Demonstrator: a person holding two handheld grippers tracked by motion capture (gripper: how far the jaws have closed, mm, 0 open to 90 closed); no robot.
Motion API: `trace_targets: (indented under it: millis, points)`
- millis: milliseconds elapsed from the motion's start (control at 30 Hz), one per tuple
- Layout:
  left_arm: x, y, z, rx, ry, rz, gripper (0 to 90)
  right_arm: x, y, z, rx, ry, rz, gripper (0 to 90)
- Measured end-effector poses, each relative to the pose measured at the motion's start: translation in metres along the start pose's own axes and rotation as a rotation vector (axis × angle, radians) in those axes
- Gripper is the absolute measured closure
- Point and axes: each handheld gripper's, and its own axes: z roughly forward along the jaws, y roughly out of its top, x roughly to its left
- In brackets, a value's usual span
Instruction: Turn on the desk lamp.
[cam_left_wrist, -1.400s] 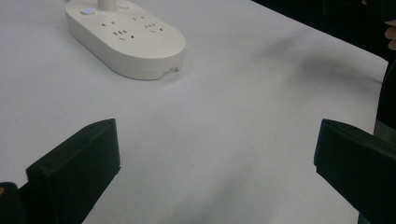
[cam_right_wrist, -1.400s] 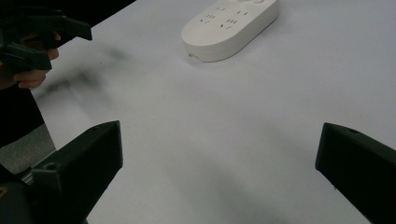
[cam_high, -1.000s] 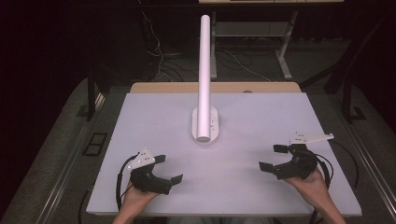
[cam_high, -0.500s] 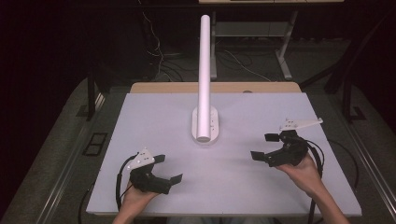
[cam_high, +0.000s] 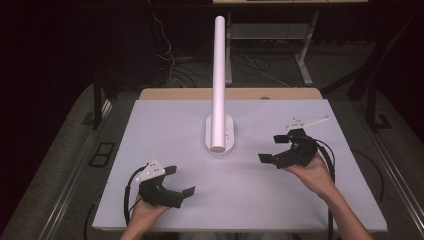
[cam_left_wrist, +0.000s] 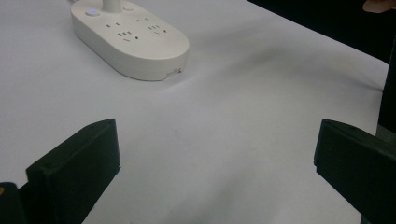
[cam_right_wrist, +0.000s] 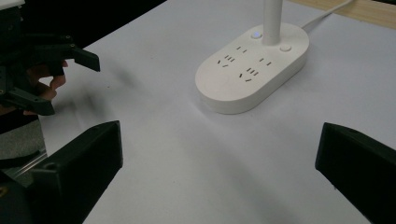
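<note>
High view: white power strip base (cam_high: 220, 134) mid-table; left gripper (cam_high: 174, 187), right gripper (cam_high: 274, 150) both spread wide, empty.

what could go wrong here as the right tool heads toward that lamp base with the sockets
The tall white lamp post rises from the small oval base; a sideways knock from the right tool might tip it. The base's buttons sit close to the post, so the wide-open jaws could press the wrong one or catch the post. The cable trailing off the far side of the base could tug if the base slides.
</note>
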Motion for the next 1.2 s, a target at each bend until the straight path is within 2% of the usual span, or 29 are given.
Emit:
trace_targets:
  millis: [400,1033,1200]
  points:
    - [0.000,0.000,0.000,-0.004,-0.002,-0.003,0.0,-0.004,0.020,0.018,0.025,-0.011,-0.016,0.5]
    - [0.000,0.000,0.002,-0.004,0.000,-0.003,0.0,-0.010,0.053,0.046,0.043,0.008,-0.023,0.5]
    - [0.000,0.000,0.002,-0.023,0.002,-0.003,0.0,-0.014,0.060,0.055,0.049,0.008,-0.024,0.5]
